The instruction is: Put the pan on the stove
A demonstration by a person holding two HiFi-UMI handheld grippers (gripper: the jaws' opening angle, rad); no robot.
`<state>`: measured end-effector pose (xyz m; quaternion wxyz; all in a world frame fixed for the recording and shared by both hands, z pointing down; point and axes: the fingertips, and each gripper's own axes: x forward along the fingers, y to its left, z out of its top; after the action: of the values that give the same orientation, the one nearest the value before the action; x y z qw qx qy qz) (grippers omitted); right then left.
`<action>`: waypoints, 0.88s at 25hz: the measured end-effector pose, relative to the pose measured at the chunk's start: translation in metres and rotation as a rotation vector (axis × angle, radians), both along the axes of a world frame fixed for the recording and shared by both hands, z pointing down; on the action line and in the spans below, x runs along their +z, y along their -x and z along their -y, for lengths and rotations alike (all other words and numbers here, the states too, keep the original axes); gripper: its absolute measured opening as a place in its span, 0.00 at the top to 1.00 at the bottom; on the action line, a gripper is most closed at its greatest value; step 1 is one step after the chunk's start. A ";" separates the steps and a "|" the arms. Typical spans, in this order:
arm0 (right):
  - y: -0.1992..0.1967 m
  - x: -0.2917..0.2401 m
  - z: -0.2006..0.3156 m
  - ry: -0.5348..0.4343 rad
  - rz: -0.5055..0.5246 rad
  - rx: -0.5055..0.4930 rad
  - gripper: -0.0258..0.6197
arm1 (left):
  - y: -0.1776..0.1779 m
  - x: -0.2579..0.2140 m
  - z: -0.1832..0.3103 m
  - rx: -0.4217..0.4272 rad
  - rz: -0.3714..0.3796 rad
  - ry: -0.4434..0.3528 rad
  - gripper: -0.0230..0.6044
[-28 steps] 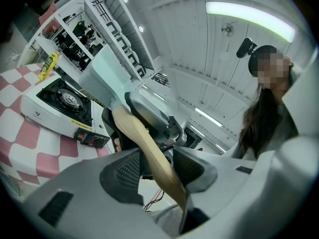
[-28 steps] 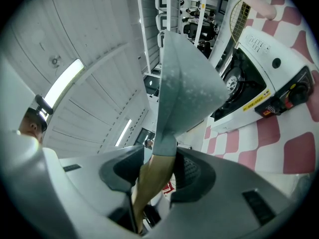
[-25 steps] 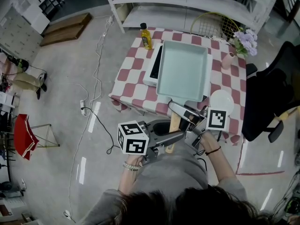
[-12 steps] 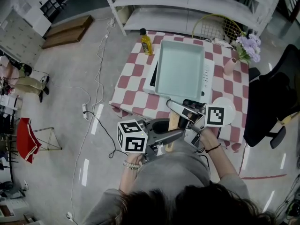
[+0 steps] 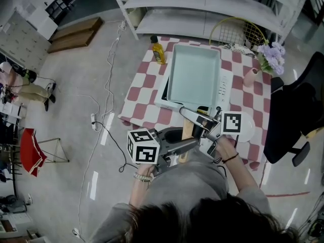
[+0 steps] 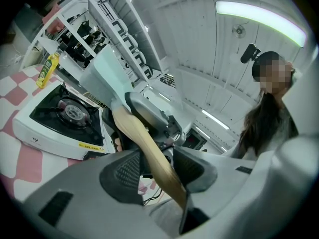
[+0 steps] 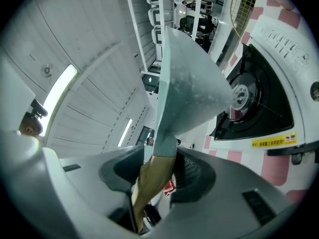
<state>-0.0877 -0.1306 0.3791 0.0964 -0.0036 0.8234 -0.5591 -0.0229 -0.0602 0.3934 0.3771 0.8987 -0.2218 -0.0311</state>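
Note:
A square pale-green pan [image 5: 195,77] hangs over the white gas stove [image 5: 225,87] on the checkered table [image 5: 144,92]. Its wooden handle [image 5: 187,131] points toward me. Both grippers hold that handle: my left gripper [image 5: 177,148] is shut on it nearer the end, my right gripper [image 5: 201,126] nearer the pan. In the left gripper view the handle [image 6: 144,143] runs between the pads of the left gripper [image 6: 157,168], with the burner [image 6: 70,111] below the pan [image 6: 107,78]. In the right gripper view the right gripper [image 7: 157,176] clamps the handle [image 7: 152,183] under the pan [image 7: 192,93], beside the stove [image 7: 264,103].
A yellow bottle [image 5: 158,49] stands at the table's far left corner. A vase of purple flowers [image 5: 271,59] and a wire basket [image 5: 238,32] are at the far right, a white plate [image 5: 243,128] near the front right. A black chair [image 5: 298,110] stands right of the table, white shelving behind.
The pan has shifted a little over the stove, and the stove's right control strip now shows beside it. Both grippers kept their hold on the handle.

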 end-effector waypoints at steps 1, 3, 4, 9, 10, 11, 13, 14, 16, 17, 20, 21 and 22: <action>0.000 0.000 0.002 0.004 0.000 -0.004 0.68 | 0.000 0.000 0.002 -0.002 0.000 0.004 0.66; 0.001 -0.001 0.006 0.009 -0.002 -0.011 0.67 | 0.001 -0.001 0.007 -0.008 0.000 0.010 0.66; 0.002 0.000 0.008 0.010 -0.004 -0.015 0.68 | 0.001 -0.001 0.009 -0.011 0.001 0.011 0.66; 0.002 0.003 0.019 0.020 -0.008 -0.034 0.68 | 0.000 0.001 0.021 -0.026 0.001 0.023 0.66; 0.002 0.005 0.021 0.024 -0.013 -0.037 0.68 | 0.000 0.002 0.023 -0.029 0.002 0.025 0.66; 0.003 0.006 0.023 0.026 -0.018 -0.040 0.67 | 0.000 0.003 0.025 -0.031 0.003 0.028 0.66; 0.004 0.010 0.027 0.028 -0.021 -0.047 0.67 | 0.000 0.006 0.029 -0.035 0.006 0.034 0.66; 0.004 0.011 0.029 0.028 -0.021 -0.050 0.67 | 0.000 0.007 0.031 -0.037 0.008 0.037 0.66; 0.005 0.013 0.033 0.032 -0.022 -0.055 0.67 | 0.001 0.009 0.035 -0.038 0.011 0.041 0.66; 0.004 0.015 0.034 0.038 -0.024 -0.056 0.67 | 0.001 0.010 0.037 -0.039 0.011 0.043 0.66; 0.003 0.017 0.041 0.049 -0.022 -0.055 0.68 | 0.000 0.012 0.044 -0.043 0.006 0.048 0.66; 0.003 0.018 0.044 0.049 -0.020 -0.055 0.68 | 0.000 0.013 0.046 -0.042 0.004 0.050 0.66; 0.003 0.019 0.046 0.050 -0.019 -0.054 0.68 | 0.000 0.014 0.048 -0.042 0.003 0.054 0.66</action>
<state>-0.0910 -0.1761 0.3979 0.0732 0.0109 0.8100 -0.5817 -0.0234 -0.1078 0.4069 0.4001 0.8834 -0.2418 -0.0316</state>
